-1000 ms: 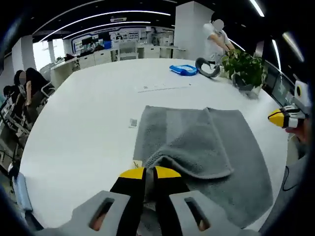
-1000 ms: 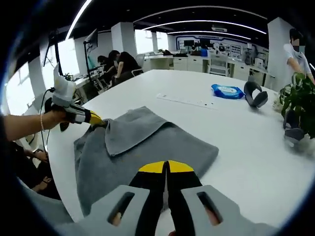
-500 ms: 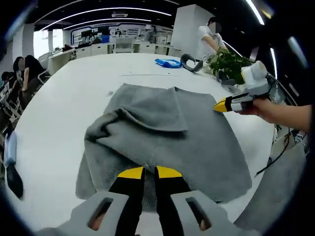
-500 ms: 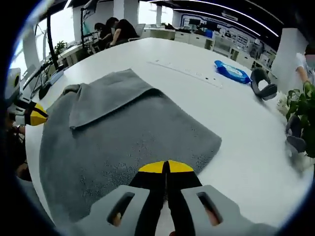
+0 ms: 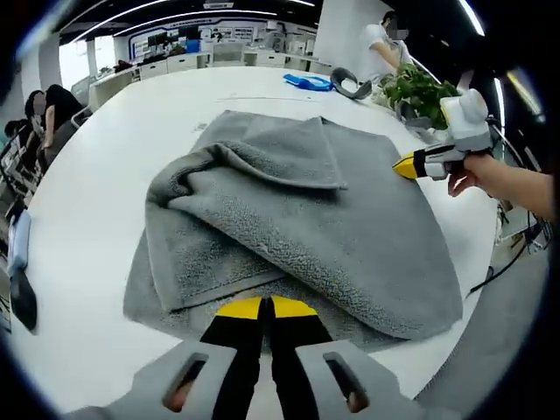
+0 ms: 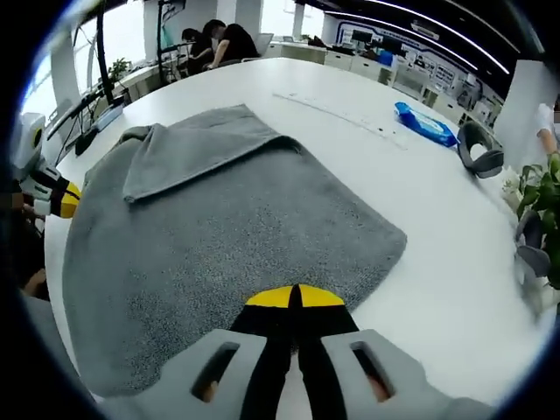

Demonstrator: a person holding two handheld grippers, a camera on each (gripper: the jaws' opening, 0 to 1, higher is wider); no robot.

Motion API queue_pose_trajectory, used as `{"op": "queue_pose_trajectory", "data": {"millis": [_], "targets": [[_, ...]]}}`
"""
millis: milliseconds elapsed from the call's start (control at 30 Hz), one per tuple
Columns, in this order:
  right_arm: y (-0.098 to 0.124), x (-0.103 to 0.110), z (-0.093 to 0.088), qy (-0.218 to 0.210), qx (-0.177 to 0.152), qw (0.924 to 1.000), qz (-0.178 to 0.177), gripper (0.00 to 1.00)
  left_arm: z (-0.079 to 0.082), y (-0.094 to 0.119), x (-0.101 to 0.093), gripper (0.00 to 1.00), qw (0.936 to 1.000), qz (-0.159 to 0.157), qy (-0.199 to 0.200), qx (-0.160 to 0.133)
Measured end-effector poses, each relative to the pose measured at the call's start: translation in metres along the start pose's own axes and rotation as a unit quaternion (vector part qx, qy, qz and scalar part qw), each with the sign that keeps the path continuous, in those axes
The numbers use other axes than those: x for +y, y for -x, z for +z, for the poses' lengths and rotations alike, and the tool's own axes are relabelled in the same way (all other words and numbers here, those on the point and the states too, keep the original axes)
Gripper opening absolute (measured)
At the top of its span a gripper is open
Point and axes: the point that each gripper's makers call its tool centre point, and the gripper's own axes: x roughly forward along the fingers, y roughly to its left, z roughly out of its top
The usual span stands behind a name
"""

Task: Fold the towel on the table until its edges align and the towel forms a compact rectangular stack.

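Observation:
A grey towel (image 5: 350, 219) lies on the white table (image 5: 105, 149), with a thick upper layer folded across it and a smaller flap at its far side. My left gripper (image 5: 265, 308) is shut at the towel's near edge, the cloth running under its yellow tips. In the right gripper view the towel (image 6: 227, 219) spreads wide, and my right gripper (image 6: 296, 297) is shut on its near edge. A hand holds the right gripper (image 5: 404, 164) at the towel's right edge. The left gripper (image 6: 66, 197) touches the towel's left edge.
A potted plant (image 5: 411, 87), a blue packet (image 5: 308, 81) and a dark curved object (image 5: 350, 86) sit at the far end of the table. A person (image 5: 385, 44) stands behind them. The table's rounded edge runs close to both grippers. People (image 6: 223, 39) sit at desks beyond.
The folded upper layer has been drawn further over the towel and now lies flatter. Both views have dropped closer to the cloth. Both grippers stay shut at the towel's edges.

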Motion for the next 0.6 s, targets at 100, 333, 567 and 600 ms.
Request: {"op": "queue_pose_trajectory", "data": {"millis": [100,333,567,600], "targets": [[0.002,0.003,-0.003,0.006,0.004,1.0000,-0.002,0.00,0.001,-0.001,-0.002,0.01,0.9999,0.001,-0.012,0.002],[0.010,0.005,-0.013,0.014,0.016,0.9998,-0.005,0.00,0.008,-0.006,0.001,0.01,0.9976,0.014,-0.067,0.005],[0.019,0.009,-0.026,0.012,0.022,0.9997,-0.007,0.00,0.018,-0.014,0.006,0.01,0.9955,0.007,-0.094,0.009],[0.021,0.009,-0.028,0.012,0.023,0.9996,-0.008,0.00,0.019,-0.015,0.006,0.01,0.9948,0.007,-0.101,0.010]]}}
